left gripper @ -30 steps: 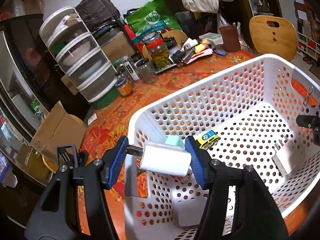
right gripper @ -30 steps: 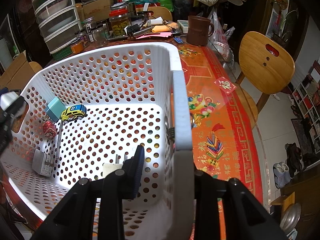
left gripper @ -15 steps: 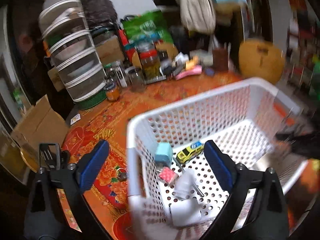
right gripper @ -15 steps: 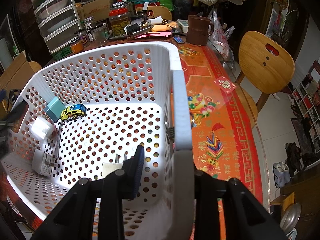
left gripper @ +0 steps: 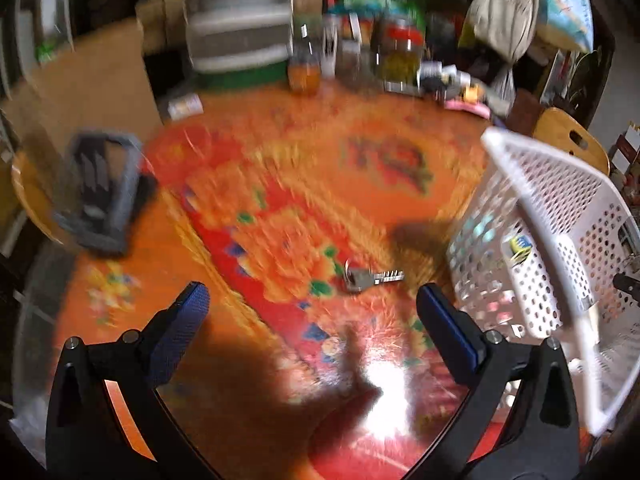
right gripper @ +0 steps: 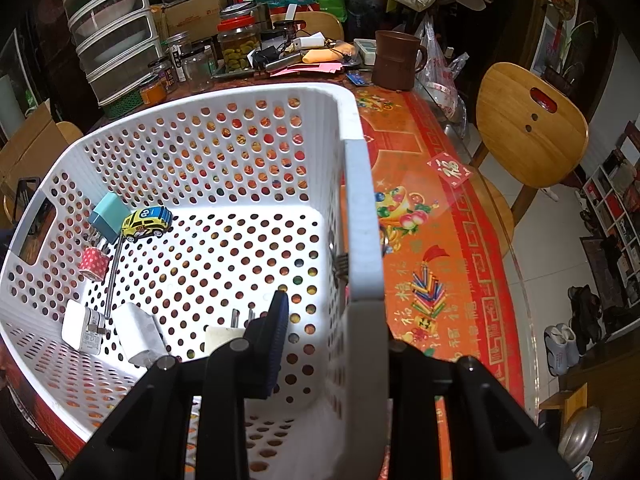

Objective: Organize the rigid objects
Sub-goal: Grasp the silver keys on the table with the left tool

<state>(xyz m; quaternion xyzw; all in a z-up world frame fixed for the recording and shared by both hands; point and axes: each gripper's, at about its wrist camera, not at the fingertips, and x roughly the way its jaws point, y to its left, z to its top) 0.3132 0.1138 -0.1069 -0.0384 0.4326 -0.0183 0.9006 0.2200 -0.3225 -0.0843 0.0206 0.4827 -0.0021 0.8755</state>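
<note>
Your left tool (left gripper: 312, 304) hangs spread and empty above the flat silver key (left gripper: 370, 279); its thinness invites a slip. Your right tool (right gripper: 332, 332) pinches the white perforated plastic basket (right gripper: 362, 216) wall.

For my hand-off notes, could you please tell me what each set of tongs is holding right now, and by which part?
The left tongs are open and empty above the key. The right tongs are clamped on the white basket, gripping its side wall at the rim.

Left wrist view looks down over the tablecloth (left gripper: 280, 208), basket (left gripper: 560, 216) at its right edge; heavily blurred. Right wrist view sits close at the basket (right gripper: 362, 200) wall, facing inward. Both share basket and table.
</note>
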